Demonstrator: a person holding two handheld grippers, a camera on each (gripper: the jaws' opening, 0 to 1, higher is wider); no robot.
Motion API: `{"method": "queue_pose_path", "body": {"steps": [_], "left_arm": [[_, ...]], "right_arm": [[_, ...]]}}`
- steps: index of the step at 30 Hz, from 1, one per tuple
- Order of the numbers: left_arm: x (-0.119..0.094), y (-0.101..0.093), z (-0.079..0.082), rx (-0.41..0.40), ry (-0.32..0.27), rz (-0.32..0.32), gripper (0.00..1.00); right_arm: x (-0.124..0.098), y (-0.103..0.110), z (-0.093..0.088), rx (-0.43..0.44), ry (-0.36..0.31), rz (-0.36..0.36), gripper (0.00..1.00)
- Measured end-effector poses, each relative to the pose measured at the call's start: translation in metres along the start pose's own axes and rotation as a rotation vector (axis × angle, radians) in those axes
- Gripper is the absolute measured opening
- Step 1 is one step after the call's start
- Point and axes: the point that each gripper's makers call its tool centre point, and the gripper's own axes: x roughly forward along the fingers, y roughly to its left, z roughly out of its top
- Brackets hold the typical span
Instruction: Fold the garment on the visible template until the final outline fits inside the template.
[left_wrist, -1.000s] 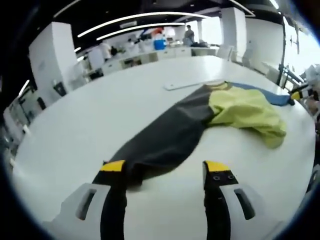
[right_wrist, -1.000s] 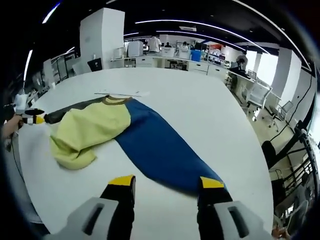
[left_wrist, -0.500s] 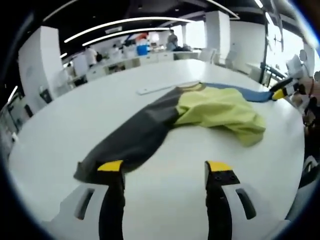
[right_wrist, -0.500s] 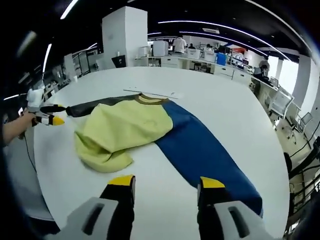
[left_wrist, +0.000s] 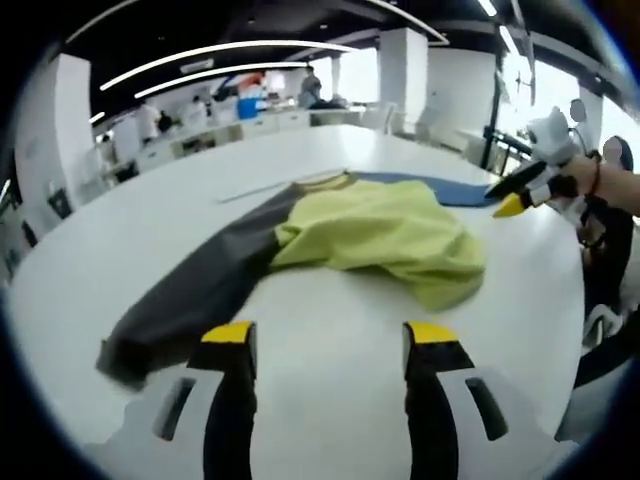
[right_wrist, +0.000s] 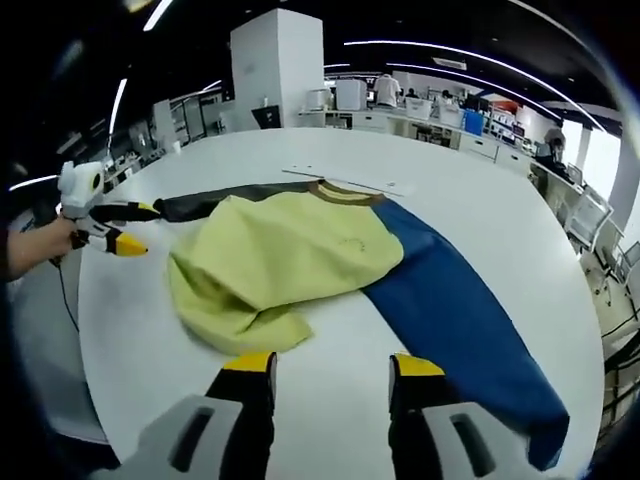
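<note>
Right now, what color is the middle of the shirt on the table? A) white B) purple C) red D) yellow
D: the middle of the shirt is yellow, with a dark sleeve on one side and a blue sleeve on the other, all lying on the white table.

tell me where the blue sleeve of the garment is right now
In the right gripper view, the blue fabric sleeve lies on the white table, running right from the yellow body.
</note>
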Motion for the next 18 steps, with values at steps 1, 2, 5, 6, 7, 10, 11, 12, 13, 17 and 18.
{"method": "queue_pose_path", "body": {"steps": [1,2,5,6,7,10,11,12,13,17,18], "left_arm": [[0.002,-0.004,0.001,-0.004,0.0,-0.011,0.54],[0.004,-0.009,0.002,-0.008,-0.002,-0.024,0.54],[0.01,-0.021,0.002,0.005,0.005,-0.05,0.54],[0.012,-0.026,0.003,0.022,0.003,-0.058,0.54],[0.013,-0.028,0.004,0.03,0.001,-0.06,0.54],[0.017,-0.035,0.007,0.052,0.0,-0.067,0.52],[0.019,-0.038,0.009,0.059,-0.003,-0.074,0.52],[0.02,-0.041,0.01,0.067,-0.005,-0.08,0.51],[0.023,-0.044,0.011,0.078,-0.005,-0.083,0.5],[0.031,-0.06,0.011,0.125,0.009,-0.118,0.47],[0.033,-0.063,0.011,0.139,0.012,-0.12,0.45]], "right_arm": [[0.002,0.001,0.001,-0.001,-0.002,0.004,0.4],[0.005,0.002,0.001,-0.001,-0.003,0.008,0.4],[0.012,0.005,0.002,-0.011,-0.006,0.017,0.37],[0.014,0.005,0.003,-0.013,-0.007,0.021,0.36],[0.015,0.005,0.003,-0.012,-0.01,0.024,0.36],[0.019,0.005,0.004,-0.023,-0.014,0.03,0.34],[0.021,0.006,0.004,-0.027,-0.01,0.032,0.33],[0.022,0.007,0.004,-0.032,-0.009,0.035,0.33],[0.023,0.008,0.004,-0.037,-0.01,0.039,0.32],[0.03,0.013,0.003,-0.061,-0.007,0.061,0.3],[0.031,0.014,0.003,-0.066,-0.006,0.065,0.29]]}}
